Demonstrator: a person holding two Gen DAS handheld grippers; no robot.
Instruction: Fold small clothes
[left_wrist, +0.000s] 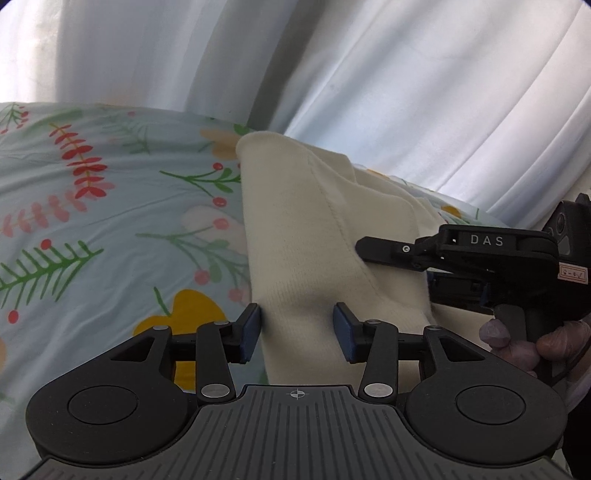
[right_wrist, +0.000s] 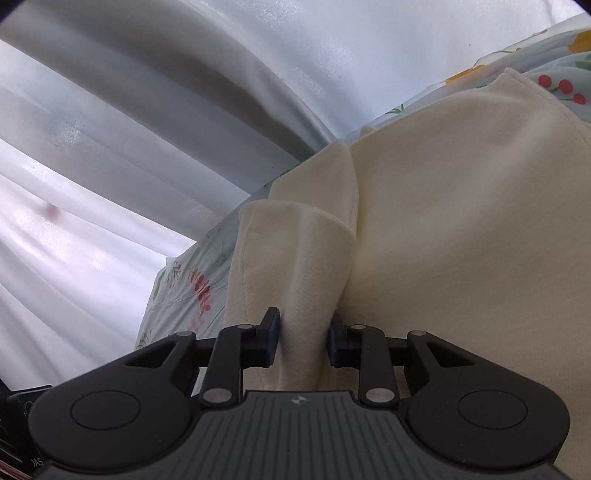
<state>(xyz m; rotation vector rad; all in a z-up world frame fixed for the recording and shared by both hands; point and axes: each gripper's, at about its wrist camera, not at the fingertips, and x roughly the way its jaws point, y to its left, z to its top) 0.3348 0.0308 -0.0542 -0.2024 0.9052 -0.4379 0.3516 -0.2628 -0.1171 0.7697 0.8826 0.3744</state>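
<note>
White curtains (left_wrist: 424, 92) hang behind a bed with a floral sheet (left_wrist: 92, 221), pale blue with red and green sprigs. The cream garment (left_wrist: 314, 221) lies on the sheet straight ahead of both tools. The left tool (left_wrist: 297, 332) is partly open with the cloth running up between its pads, left pad touching the edge, right pad clear. The right tool (right_wrist: 304, 341), off to the left tool's right, is pinched onto a bunched fold of the same garment.
</note>
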